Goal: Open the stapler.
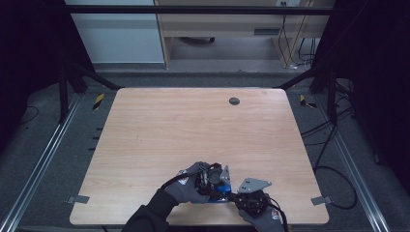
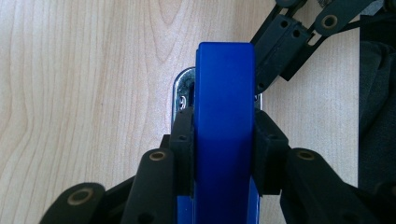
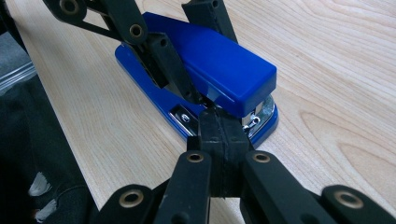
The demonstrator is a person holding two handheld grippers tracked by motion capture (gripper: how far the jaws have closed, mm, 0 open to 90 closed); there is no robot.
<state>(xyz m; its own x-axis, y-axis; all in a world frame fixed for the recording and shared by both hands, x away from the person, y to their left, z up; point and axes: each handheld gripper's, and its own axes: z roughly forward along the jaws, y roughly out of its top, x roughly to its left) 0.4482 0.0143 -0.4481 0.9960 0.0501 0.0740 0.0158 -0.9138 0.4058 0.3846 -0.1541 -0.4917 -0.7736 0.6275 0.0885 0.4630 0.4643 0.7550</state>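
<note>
A blue stapler (image 3: 219, 65) lies on the wooden table (image 1: 193, 130) close to its front edge, also visible as a blue patch (image 1: 221, 197) between the two hands. My left gripper (image 2: 225, 140) is shut on the stapler's top arm (image 2: 224, 93), one pad on each side; it comes down from the upper left (image 3: 187, 39) in the right gripper view. My right gripper (image 3: 215, 122) is shut with nothing between its pads. Its joined tips rest at the stapler's side near the front, where the gap between top arm and metal base (image 3: 254, 122) opens. The right gripper (image 2: 280, 46) reaches in from the upper right.
The table's front edge (image 1: 193, 224) runs right behind both gloved hands. A round grey cable hole (image 1: 234, 101) sits at the far middle. Metal rails (image 1: 43, 159) and cables (image 1: 333, 174) lie on the floor beside the table. Dark clothing (image 3: 28, 154) shows past the edge.
</note>
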